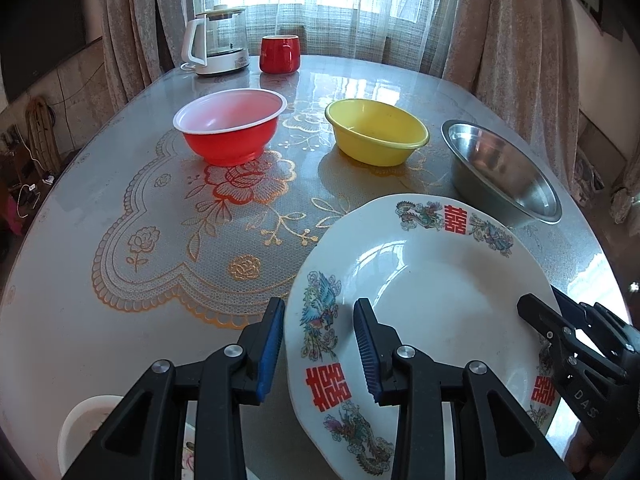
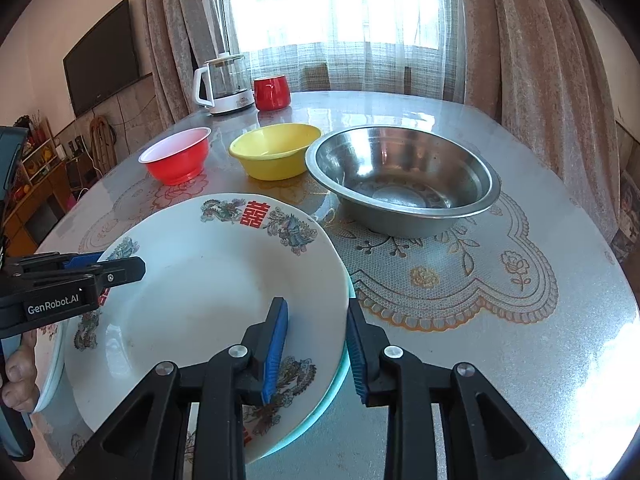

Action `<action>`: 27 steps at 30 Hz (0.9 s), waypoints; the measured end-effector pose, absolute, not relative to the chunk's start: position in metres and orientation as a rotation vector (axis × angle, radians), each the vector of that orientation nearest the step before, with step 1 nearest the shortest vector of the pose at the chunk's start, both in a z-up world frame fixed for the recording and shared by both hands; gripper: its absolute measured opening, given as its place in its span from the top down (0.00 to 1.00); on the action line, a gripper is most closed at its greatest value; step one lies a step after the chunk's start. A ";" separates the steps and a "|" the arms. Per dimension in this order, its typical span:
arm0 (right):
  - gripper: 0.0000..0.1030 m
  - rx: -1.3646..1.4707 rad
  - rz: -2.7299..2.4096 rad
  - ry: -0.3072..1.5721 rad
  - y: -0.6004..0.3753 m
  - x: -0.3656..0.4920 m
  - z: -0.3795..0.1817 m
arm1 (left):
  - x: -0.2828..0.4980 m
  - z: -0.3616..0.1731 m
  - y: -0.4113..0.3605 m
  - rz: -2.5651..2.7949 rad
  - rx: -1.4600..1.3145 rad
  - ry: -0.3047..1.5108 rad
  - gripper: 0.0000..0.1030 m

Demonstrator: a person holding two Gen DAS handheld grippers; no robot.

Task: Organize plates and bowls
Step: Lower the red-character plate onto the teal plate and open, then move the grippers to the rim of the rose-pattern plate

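Note:
A white plate [image 1: 424,292] with red characters and phoenix patterns lies at the table's near edge; it also shows in the right wrist view [image 2: 200,300], on top of a teal plate [image 2: 340,376]. My left gripper [image 1: 318,344] is open, its jaws straddling the plate's left rim. My right gripper [image 2: 316,348] is open, its jaws straddling the right rims of both plates. A red bowl [image 1: 230,128], a yellow bowl [image 1: 376,132] and a steel bowl [image 1: 500,172] stand farther back in a row.
A glass kettle [image 1: 216,40] and a red mug [image 1: 280,54] stand at the far edge by the curtains. Another white dish [image 1: 84,428] sits at the near left. The glass tabletop [image 1: 100,180] has a lace mat beneath it.

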State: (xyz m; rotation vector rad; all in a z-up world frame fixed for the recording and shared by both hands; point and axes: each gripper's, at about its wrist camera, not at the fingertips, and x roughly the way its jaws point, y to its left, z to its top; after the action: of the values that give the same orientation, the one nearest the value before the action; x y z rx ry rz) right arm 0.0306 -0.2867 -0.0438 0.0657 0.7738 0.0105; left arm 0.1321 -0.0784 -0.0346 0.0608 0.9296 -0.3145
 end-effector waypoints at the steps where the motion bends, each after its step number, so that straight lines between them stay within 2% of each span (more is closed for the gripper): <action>1: 0.72 0.068 0.016 0.776 -0.287 0.031 -0.044 | 0.131 -0.032 -0.075 -0.308 0.058 0.919 0.65; 7: 0.71 0.104 0.000 0.796 -0.289 0.029 -0.041 | 0.121 -0.022 -0.054 -0.279 0.022 0.887 0.65; 17: 0.61 0.104 -0.032 0.727 -0.280 0.015 -0.023 | 0.095 -0.014 -0.029 -0.232 0.016 0.846 0.59; 27: 0.60 0.101 0.108 0.691 -0.251 0.007 -0.010 | 0.074 -0.009 -0.008 -0.183 0.040 0.802 0.54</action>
State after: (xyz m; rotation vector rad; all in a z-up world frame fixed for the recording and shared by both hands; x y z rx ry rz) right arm 0.0070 -0.2512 -0.0096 0.1011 0.6914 0.1082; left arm 0.0738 -0.0077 -0.0090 0.0399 0.8022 -0.1829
